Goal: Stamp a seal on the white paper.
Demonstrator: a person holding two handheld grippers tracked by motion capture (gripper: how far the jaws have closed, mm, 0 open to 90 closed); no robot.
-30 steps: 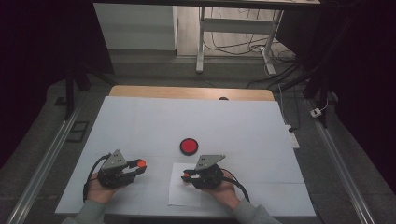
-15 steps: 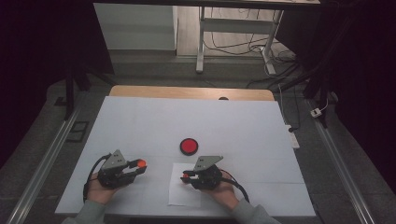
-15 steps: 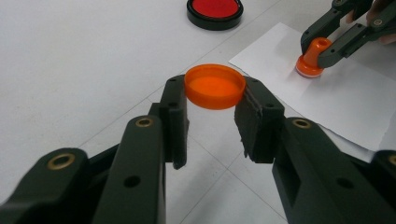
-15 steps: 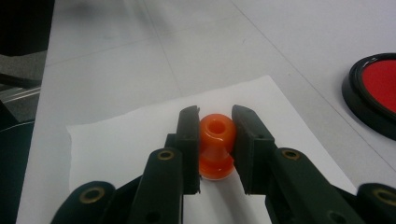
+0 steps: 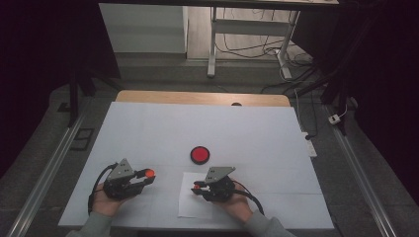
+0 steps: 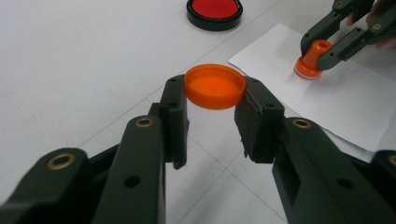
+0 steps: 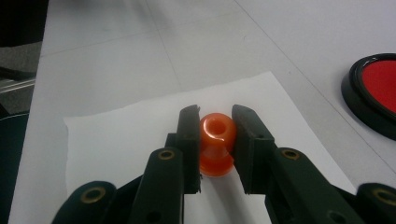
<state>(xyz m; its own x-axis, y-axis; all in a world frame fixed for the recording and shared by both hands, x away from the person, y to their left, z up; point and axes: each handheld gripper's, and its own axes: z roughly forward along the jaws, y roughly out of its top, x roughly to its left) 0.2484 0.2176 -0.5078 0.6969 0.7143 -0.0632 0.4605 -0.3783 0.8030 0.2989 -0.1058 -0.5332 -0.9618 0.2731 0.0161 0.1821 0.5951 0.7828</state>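
Stamping work at a white table (image 5: 148, 128), seen from above and from a camera on each gripper. A person's hands come in from the near edge. The left gripper (image 6: 215, 100) pinches a shallow orange cap (image 6: 215, 86) by its rim between both jaw tips, holding it above the table surface, off to the left of the paper. The right gripper (image 7: 215, 125) clamps a small orange stamp (image 7: 215, 144) by its narrow neck, jaws pressed to either side; the stamp's base sits on a white sheet of paper (image 7: 121, 140), close to the sheet's left part as the high view shows it. A round ink pad (image 5: 200, 154), black-rimmed with a red face, lies uncovered on the table just beyond the paper.

Judged from this, the likeliest trouble is a smeared or doubled print: the sheet lies loose, so any sideways drag or tilt as the stamp lifts could shift the paper with it. The neck grip is narrow, so the stamp could also twist between the jaws. The cap is held only by its thin edge and could pop free if the pinch slackens
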